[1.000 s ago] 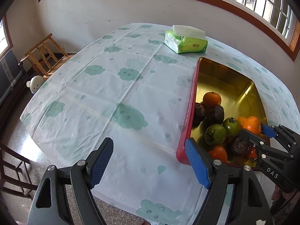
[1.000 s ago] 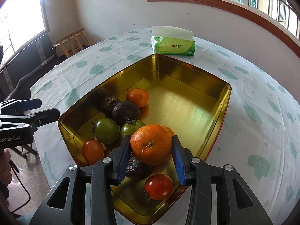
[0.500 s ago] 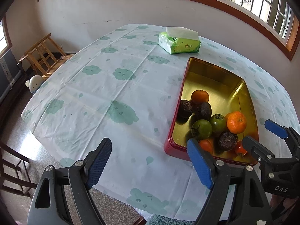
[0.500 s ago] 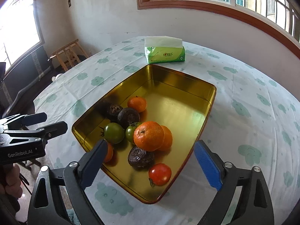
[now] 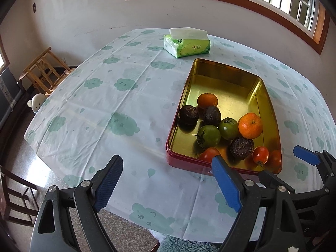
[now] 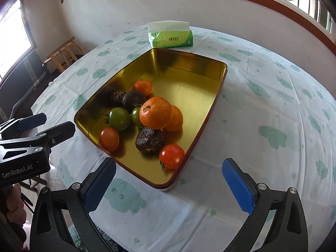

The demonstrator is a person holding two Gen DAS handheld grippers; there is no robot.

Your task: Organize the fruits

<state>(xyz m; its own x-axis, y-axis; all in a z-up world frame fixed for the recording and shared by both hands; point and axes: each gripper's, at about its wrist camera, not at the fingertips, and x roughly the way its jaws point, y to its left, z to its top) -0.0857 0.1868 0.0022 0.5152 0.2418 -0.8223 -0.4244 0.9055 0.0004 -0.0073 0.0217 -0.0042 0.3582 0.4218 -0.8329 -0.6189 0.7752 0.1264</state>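
Right wrist view looks down on a gold tray point(image 6: 190, 62) that stands on the table point(image 6: 273, 109), and all the fruit lies inside it, gathered at the near end. A big orange point(image 6: 155, 113) rests on top of another orange point(image 6: 175, 118); around them are two green tomatoes point(image 6: 119, 118), three dark wrinkled fruits point(image 6: 149, 140), a small orange point(image 6: 142, 87) and two red tomatoes point(image 6: 171, 156). The right gripper point(image 6: 168, 187) hangs just before the tray's near corner, its jaws wide and opening, with nothing between them. I judge that a placing step is finished. No fruit lies on the cloth, so the sorting seems nearly done. The next move, if any, calls for choosing a fruit, lowering the open jaws around it and closing gently, because the tomatoes are soft and the top orange may roll.

From the left wrist view, the left gripper point(image 5: 168, 182) is near the table edge, beside the tray's red outer wall point(image 5: 184, 164). Its jaws are empty and opening as well. This view shows a bare stretch of cloth and a white toy point(image 5: 36, 103) on the floor, which the other misses. Only the right view shows a hand point(image 6: 12, 205) under the left gripper. A tissue pack point(image 6: 170, 35) sits behind the tray.
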